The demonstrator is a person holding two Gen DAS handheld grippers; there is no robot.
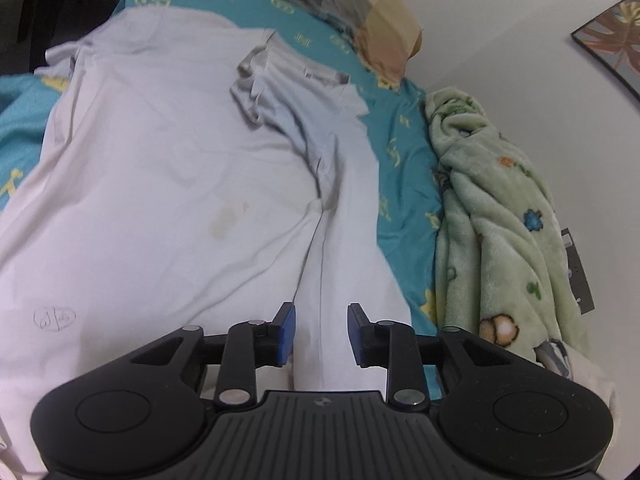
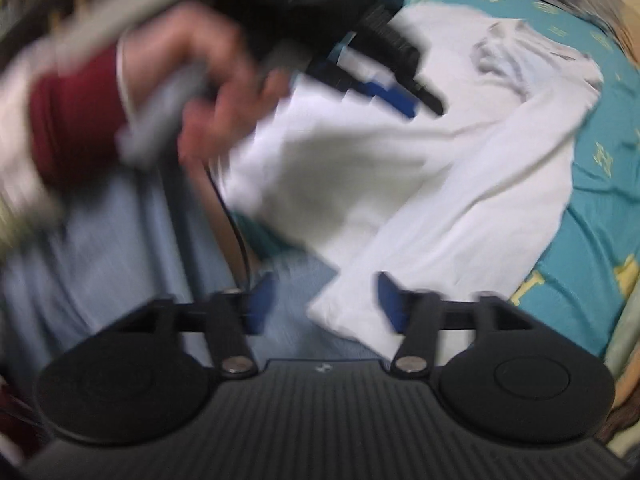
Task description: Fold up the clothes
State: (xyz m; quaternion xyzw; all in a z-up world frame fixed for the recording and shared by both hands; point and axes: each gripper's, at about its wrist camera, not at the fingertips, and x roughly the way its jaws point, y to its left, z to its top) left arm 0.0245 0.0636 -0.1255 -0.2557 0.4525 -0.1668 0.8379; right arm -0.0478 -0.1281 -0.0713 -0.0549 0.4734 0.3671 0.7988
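Note:
A white long-sleeved shirt (image 1: 168, 168) lies spread on the bed's teal sheet (image 1: 400, 152), with its collar (image 1: 256, 92) at the far end. My left gripper (image 1: 322, 334) hovers over a folded-in sleeve (image 1: 348, 240); its blue pads stand apart and nothing is pinched between them. The right wrist view is blurred. There my right gripper (image 2: 325, 306) is wide open above the end of a sleeve (image 2: 352, 312), and its pads do not press on the cloth. The same view shows the left gripper (image 2: 404, 100) over the shirt (image 2: 400, 168), carried by a hand (image 2: 208, 92) in a dark red sleeve (image 2: 72, 120).
A green fleece blanket (image 1: 496, 216) is bunched along the bed's right side against the white wall. A pillow (image 1: 360, 4) lies at the head of the bed and a framed picture (image 1: 612, 36) hangs on the wall. The person's light-blue trousers (image 2: 120, 260) fill the near left.

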